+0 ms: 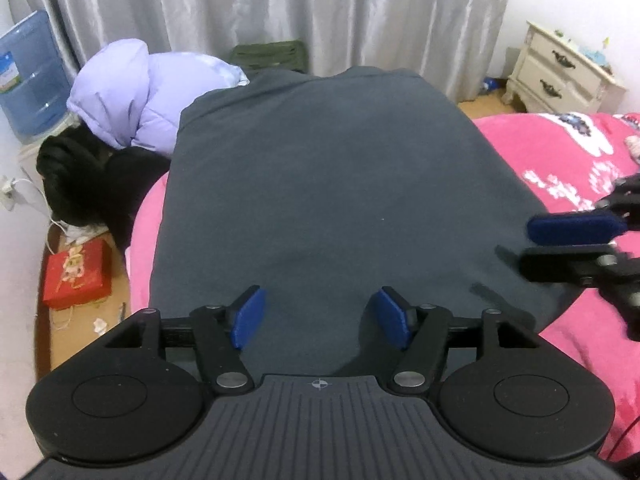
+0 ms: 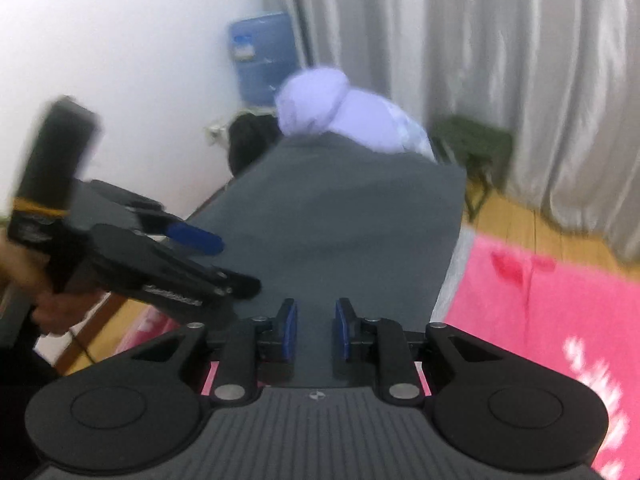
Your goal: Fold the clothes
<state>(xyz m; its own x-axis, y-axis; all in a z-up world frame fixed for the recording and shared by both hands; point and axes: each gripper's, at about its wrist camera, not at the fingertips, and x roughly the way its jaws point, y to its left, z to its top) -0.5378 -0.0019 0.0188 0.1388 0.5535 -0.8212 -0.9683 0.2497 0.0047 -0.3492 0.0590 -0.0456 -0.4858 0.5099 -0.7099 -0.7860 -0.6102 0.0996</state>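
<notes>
A dark grey garment [image 1: 320, 184] lies flat and smooth on the pink bed [image 1: 568, 160]; it also fills the middle of the right wrist view [image 2: 340, 216]. My left gripper [image 1: 320, 318] hovers over its near edge, jaws wide open with only cloth beneath them. My right gripper [image 1: 528, 244] comes in from the right at the garment's side edge. In its own view the right gripper [image 2: 316, 330] stands narrowly open over the grey cloth, gripping nothing that I can see. A hand holds the left gripper [image 2: 224, 260] at the left.
A lilac puffer jacket [image 1: 132, 92] and black clothing [image 1: 80, 176] lie at the bed's far left. A blue water bottle [image 1: 28, 80], a red box [image 1: 76, 276] on the floor, a green stool [image 1: 272, 56], a cream nightstand [image 1: 556, 68] and grey curtains [image 1: 280, 4] surround the bed.
</notes>
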